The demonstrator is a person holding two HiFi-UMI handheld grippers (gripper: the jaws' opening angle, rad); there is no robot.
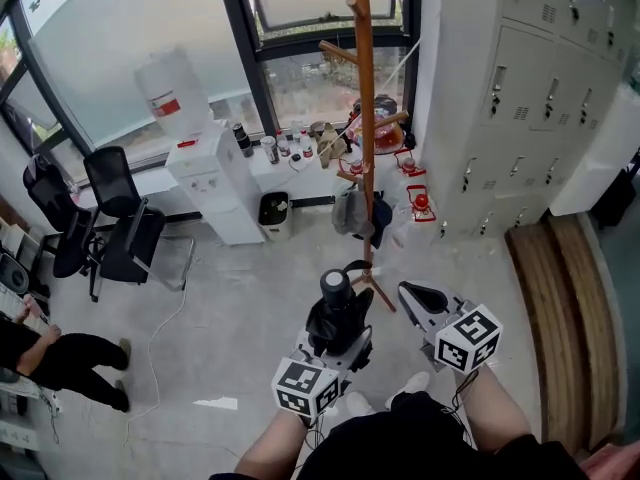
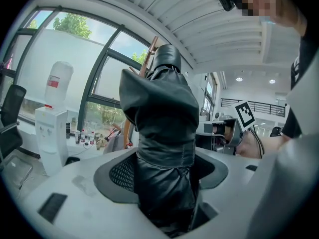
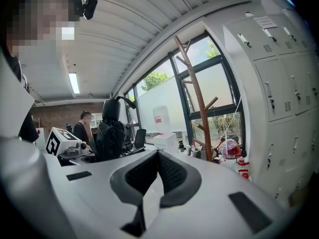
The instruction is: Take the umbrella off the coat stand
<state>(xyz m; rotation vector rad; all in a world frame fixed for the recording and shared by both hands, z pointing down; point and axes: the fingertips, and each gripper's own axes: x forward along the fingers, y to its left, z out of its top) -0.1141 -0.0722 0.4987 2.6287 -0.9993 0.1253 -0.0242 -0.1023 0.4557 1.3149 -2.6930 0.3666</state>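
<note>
A folded black umbrella in its sleeve stands upright in my left gripper, whose jaws are shut on its lower part. It hangs free in front of me, apart from the wooden coat stand. In the left gripper view the umbrella fills the middle, clamped between the two dark pads. My right gripper is beside it on the right, shut with nothing in it. In the right gripper view its pads meet at the tip, and the coat stand rises beyond.
A grey bag and red items hang low on the stand. A water dispenser, a bin and a bottle-covered counter line the window. Office chairs and a seated person are at the left, lockers and a wooden step at the right.
</note>
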